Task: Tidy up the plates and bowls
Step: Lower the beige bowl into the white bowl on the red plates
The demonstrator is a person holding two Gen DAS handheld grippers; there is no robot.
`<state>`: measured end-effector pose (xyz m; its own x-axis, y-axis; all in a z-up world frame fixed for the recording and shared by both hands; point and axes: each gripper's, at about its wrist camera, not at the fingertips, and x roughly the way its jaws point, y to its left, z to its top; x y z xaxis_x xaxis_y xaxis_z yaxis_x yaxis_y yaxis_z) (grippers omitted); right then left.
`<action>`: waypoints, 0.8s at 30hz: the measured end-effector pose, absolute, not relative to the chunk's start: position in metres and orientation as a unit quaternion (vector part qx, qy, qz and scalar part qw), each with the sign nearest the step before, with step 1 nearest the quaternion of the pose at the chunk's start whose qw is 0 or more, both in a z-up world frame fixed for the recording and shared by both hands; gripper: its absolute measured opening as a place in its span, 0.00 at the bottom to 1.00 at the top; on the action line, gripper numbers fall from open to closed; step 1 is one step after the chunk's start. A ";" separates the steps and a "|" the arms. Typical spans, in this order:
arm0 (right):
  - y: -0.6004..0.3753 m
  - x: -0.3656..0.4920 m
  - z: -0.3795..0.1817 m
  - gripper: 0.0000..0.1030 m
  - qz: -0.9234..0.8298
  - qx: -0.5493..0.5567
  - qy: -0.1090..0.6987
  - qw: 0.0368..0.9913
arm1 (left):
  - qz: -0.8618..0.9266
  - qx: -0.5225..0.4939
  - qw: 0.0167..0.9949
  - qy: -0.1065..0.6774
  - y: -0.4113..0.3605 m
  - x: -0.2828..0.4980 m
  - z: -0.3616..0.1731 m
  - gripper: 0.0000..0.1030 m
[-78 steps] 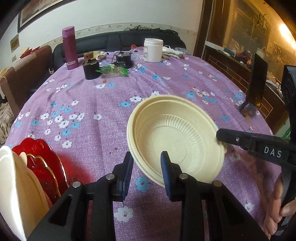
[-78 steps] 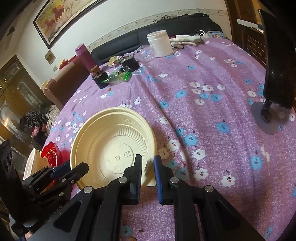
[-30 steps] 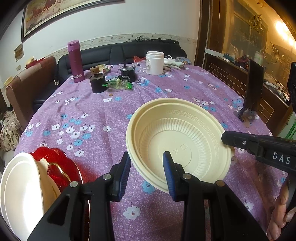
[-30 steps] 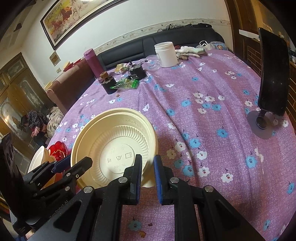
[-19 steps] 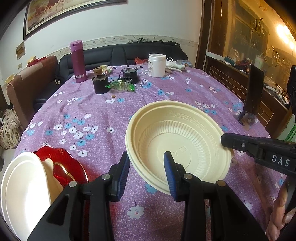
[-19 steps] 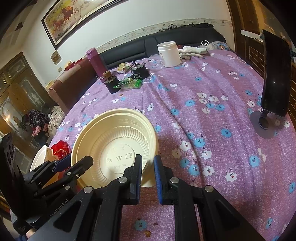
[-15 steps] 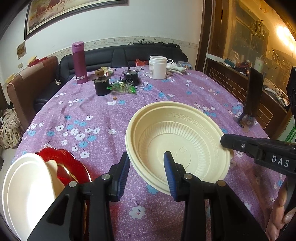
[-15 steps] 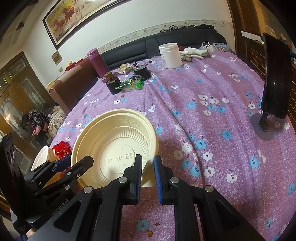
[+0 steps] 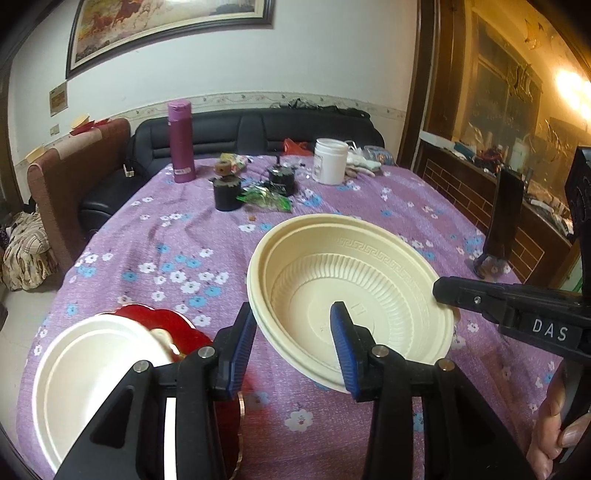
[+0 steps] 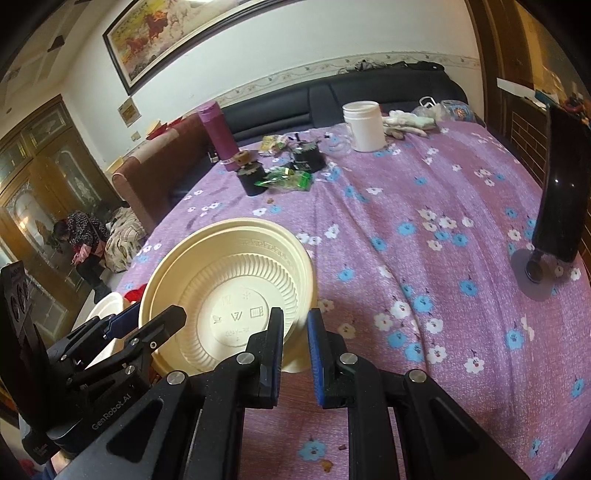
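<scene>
The left gripper reaches in low from the near edge of the table, its blue-padded jaws spread wide to either side of the near rim of a cream plastic bowl. The rim sits in the gap between them; the left pad stands just clear of the outer wall, the right pad is over the ribbed inside, and no firm pinch shows. The right gripper comes in from the opposite side with its jaws drawn close, pinching the bowl's rim between the two pads. In the left wrist view its black finger, marked "DAS", meets the bowl's far right edge. The bowl is held tilted and lifted above the purple floral tablecloth, near the middle of the table's front half.

To the left, near the table's edge, a white plate lies over a red glass plate.

Farther back on the cloth stand a magenta thermos, a white lidded jar, two small black containers and a green wrapper. A black phone on a stand sits at the right side. Behind the table are a black sofa, a brown chair, a framed horse painting on the white wall and a glass-fronted wooden cabinet.
</scene>
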<state>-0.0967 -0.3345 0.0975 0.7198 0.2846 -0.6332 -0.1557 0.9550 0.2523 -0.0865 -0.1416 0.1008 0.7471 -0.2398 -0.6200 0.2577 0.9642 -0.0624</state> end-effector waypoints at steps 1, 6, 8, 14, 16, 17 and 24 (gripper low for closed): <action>-0.332 -0.097 0.099 0.14 0.122 0.089 0.354 0.923 | -0.131 0.012 0.935 0.328 -0.139 -0.087 0.103 0.38; -0.315 -0.097 0.107 0.14 0.137 0.080 0.350 0.923 | -0.119 0.005 0.940 0.320 -0.121 -0.093 0.111 0.39; -0.308 -0.097 0.110 0.14 0.144 0.076 0.349 0.923 | -0.114 0.003 0.942 0.316 -0.115 -0.096 0.114 0.41; -0.286 -0.098 0.117 0.14 0.164 0.063 0.343 0.923 | -0.096 -0.003 0.947 0.307 -0.092 -0.107 0.120 0.42; -0.277 -0.100 0.120 0.14 0.172 0.057 0.342 0.922 | -0.089 -0.006 0.948 0.306 -0.082 -0.111 0.121 0.42; -0.274 -0.100 0.120 0.14 0.176 0.054 0.342 0.922 | -0.084 -0.008 0.949 0.305 -0.077 -0.113 0.121 0.42; -0.241 -0.105 0.121 0.14 0.207 0.035 0.344 0.915 | -0.058 -0.018 0.952 0.299 -0.049 -0.126 0.125 0.42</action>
